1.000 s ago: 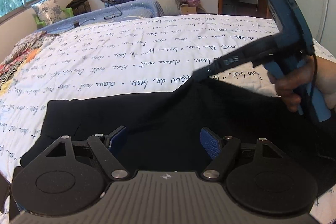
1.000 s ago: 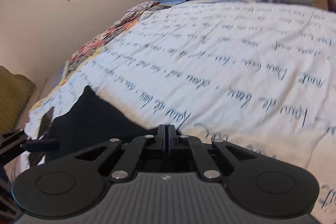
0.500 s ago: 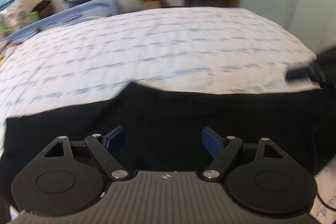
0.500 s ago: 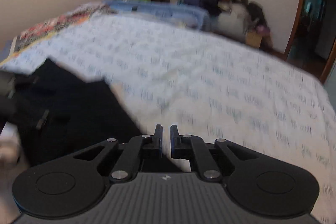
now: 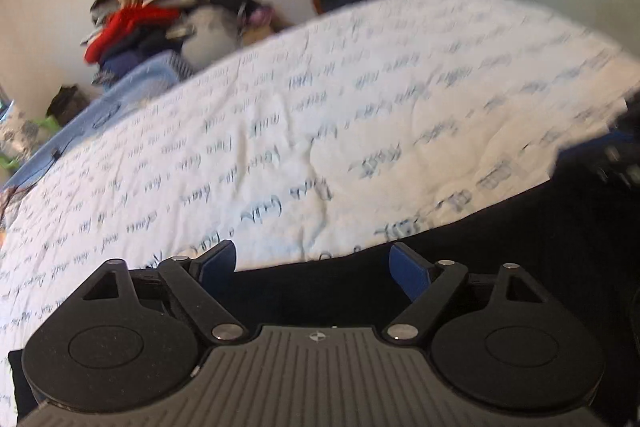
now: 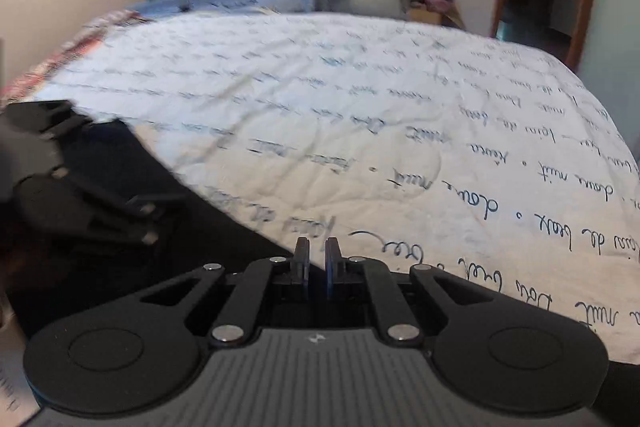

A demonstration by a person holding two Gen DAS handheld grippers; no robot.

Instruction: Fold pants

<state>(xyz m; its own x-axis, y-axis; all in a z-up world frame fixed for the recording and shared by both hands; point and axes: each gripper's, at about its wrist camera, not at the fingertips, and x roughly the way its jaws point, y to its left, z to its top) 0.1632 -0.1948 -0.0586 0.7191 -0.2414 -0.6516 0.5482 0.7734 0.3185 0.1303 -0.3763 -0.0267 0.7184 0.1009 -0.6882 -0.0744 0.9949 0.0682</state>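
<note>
Black cloth: my pants (image 5: 500,259) lie flat on the bed (image 5: 360,115), along its near edge, just under both claws.
Left claw (image 5: 312,263): released, jaws wide, hovering over the pants' far edge, gripping nothing.
Right claw (image 6: 316,263): a narrow gap between the jaws, nothing between them; it sits at the pants' edge.
Long axis: I judge it runs along the bed's near edge, side to side; which end is the waist I cannot tell.
Progress: the pants look spread in a neat slab, perhaps folded once; a further fold seems left.
</note>
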